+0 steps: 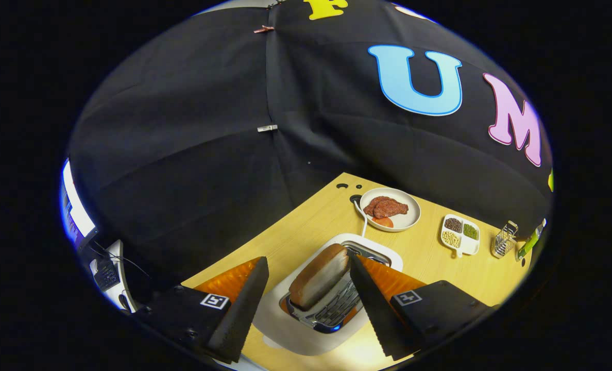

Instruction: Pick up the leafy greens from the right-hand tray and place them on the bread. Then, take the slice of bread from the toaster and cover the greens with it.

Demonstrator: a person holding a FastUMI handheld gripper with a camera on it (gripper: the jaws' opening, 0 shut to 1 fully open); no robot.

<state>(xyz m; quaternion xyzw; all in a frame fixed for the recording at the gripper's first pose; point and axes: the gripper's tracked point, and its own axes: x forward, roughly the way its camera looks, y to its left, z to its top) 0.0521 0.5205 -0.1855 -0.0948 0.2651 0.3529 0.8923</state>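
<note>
A slice of bread (319, 275) with a brown crust stands upright in a slot of the white toaster (285, 322) on the wooden table. My gripper (306, 268) hangs above the toaster, open, with the bread lying between its two fingers and clear gaps on both sides. Neither finger touches the slice. The second slot (337, 309) beside the bread shows a bare metal rack.
Beyond the toaster a round white plate (411, 216) holds a piece of red meat (386, 207) and an orange slice. Further right stand a divided white dish of beans (460, 234) and a small wire rack (504, 239). A white cord (362, 221) runs from the toaster. A desk with a screen (74, 211) sits beyond the table.
</note>
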